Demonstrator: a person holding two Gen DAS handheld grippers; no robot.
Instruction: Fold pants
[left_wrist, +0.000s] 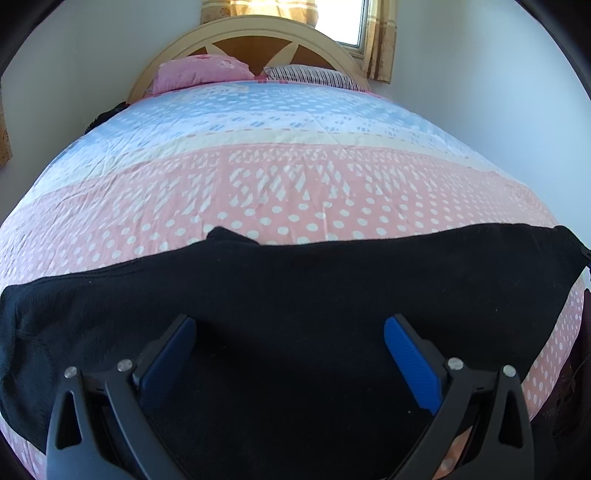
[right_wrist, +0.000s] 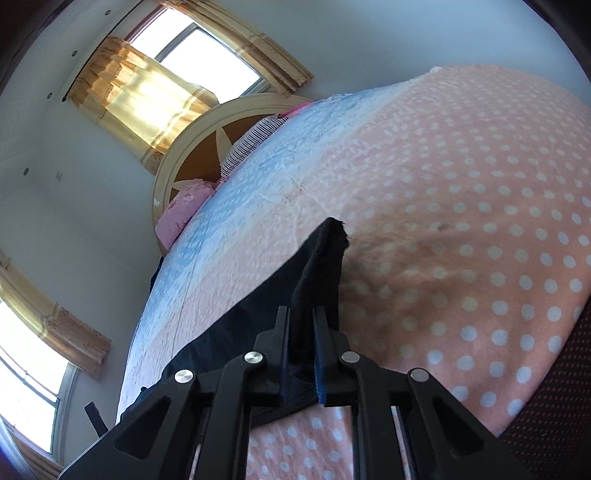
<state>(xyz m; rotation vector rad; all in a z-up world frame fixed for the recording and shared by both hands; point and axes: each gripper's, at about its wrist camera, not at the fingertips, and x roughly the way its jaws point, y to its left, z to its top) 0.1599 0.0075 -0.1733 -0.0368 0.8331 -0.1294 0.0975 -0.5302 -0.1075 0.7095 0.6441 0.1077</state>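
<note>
Sunlit white walls and yellow curtains frame our bed, whose cover runs blue at the headboard end and pink with white dots toward the foot. We see a pink pillow and a striped pillow lying side by side against the headboard. Black pants lie spread in a long band across the pink part of the bed, near its foot edge, reaching almost from one side edge to the other. Our left tongs hover over the middle of the pants, spread wide, with nothing between the blue pads. Our right tongs are pressed together on a bunched fold of the pants, pinching it so the cloth stands up above the bed cover while the rest trails down to the left.
</note>
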